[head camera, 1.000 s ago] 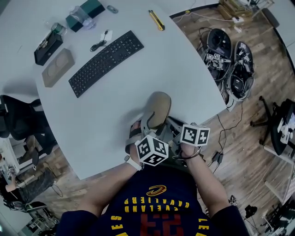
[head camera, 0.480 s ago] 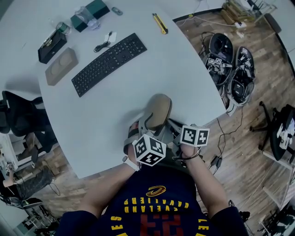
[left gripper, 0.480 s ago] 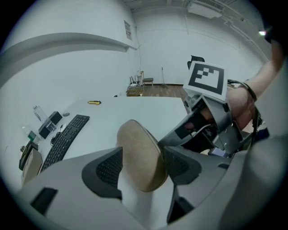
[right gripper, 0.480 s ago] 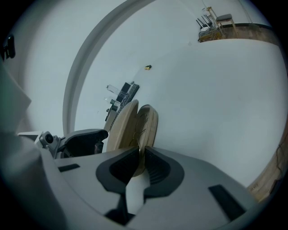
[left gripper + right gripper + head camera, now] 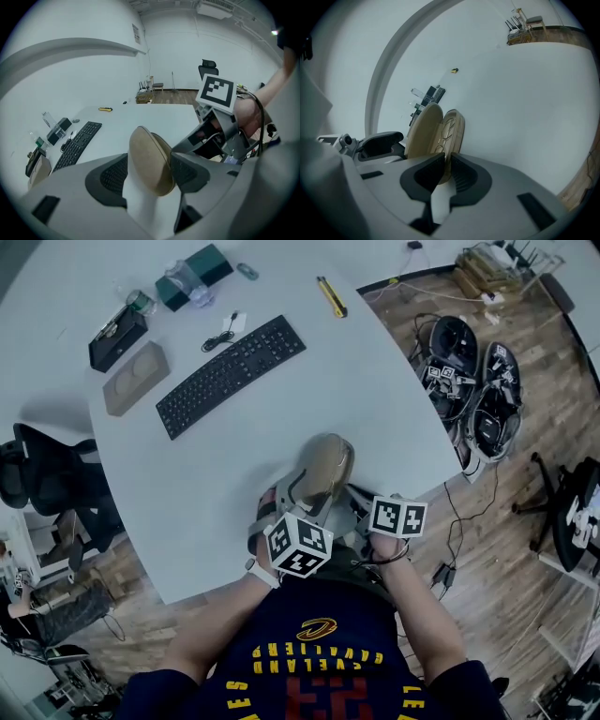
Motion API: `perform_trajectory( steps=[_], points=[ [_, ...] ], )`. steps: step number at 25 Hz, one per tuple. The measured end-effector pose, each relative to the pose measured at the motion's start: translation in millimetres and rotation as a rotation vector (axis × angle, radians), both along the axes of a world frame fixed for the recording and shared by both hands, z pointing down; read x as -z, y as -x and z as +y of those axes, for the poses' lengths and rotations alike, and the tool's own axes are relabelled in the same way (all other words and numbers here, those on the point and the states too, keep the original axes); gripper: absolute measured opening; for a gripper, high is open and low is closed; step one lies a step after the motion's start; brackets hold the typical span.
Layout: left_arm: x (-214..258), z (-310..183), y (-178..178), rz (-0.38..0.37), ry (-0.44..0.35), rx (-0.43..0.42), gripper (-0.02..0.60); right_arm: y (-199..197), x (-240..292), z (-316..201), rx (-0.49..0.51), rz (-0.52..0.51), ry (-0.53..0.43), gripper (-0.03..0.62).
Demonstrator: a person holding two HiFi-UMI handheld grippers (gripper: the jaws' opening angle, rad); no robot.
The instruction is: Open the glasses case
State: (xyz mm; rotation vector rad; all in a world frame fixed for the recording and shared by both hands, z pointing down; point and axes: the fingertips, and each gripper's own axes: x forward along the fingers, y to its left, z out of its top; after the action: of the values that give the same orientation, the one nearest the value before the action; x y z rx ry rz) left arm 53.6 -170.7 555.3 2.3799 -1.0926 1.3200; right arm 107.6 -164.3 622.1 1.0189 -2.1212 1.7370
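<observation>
1. The case stands on edge over the near rim of the white surface, held between both tongs, close to the person's body.
2. The left tongs are partly open. Their ribbed black pads clasp one shell of the case across its thickness.
3. The right tongs are almost closed, pinching the thin rim of the other shell.
4. We judge the opening to be under way but not finished. The right gripper view shows the two shells parted in a narrow V and joined along one side.
5. What is left, as we read it, is to swing the pinched shell wider while the other is kept steady, until the case gapes fully.
6. The case is a tan oval clamshell with smooth, gently domed outer faces and a dull sheen, and it looks rigid.
7. Its inside face is paler and flat-rimmed. The curved lines there may be glasses, but they are too small for us to be sure.
8. The tongs' bodies are grey moulded plastic, and their pads are dark and finely grooved.
</observation>
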Motion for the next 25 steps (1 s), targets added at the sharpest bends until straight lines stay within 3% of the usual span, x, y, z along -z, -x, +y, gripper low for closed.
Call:
perform_trajectory(
  steps=[8, 17, 25],
  points=[
    [8, -5, 13, 0.023, -0.001, -0.009, 0.293, 0, 1, 0, -0.024, 0.024, -0.005, 0.054],
    [16, -18, 46, 0.042, -0.037, 0.048, 0.293, -2, 1, -2, -0.034, 0.045, -0.009, 0.054],
    [3, -27, 80, 0.143, 0.050, 0.169, 0.279, -3, 2, -1, -0.058, 0.049, -0.011, 0.054]
  ],
)
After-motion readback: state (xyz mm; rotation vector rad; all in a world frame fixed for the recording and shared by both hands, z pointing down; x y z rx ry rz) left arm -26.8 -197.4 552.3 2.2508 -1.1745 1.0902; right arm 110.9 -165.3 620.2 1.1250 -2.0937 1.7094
